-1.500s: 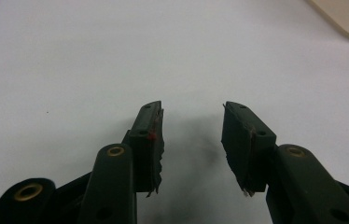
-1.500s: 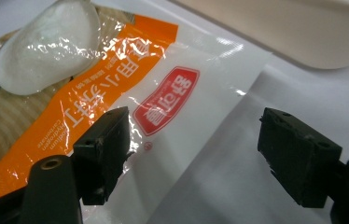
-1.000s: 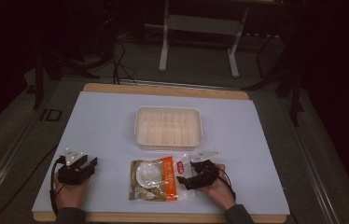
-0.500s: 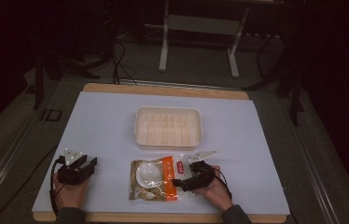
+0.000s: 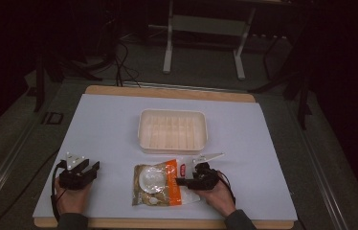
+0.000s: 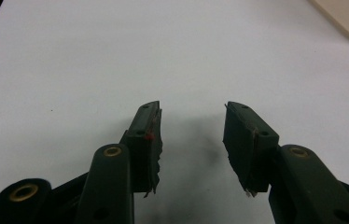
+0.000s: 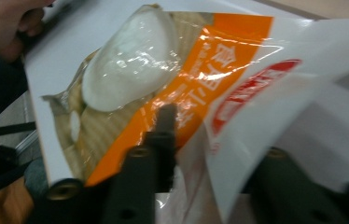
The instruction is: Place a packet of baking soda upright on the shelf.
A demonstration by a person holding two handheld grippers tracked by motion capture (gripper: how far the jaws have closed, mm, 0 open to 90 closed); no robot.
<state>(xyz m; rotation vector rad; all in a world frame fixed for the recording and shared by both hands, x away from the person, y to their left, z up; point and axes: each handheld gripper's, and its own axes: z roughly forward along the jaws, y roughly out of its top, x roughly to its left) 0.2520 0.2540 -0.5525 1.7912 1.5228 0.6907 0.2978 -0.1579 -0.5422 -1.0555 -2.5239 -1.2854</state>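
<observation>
Grasp step: my right gripper (image 5: 183,181) fingers have just been closing, now clenched on the snack bag (image 5: 158,184) edge. Left gripper (image 6: 191,135) released, idle on tabletop (image 5: 263,143). Next: lift toward tray (image 5: 173,131).

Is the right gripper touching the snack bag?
Touching. In the right gripper view the right gripper has just closed its jaws on the snack bag's edge, which runs between them.
</observation>
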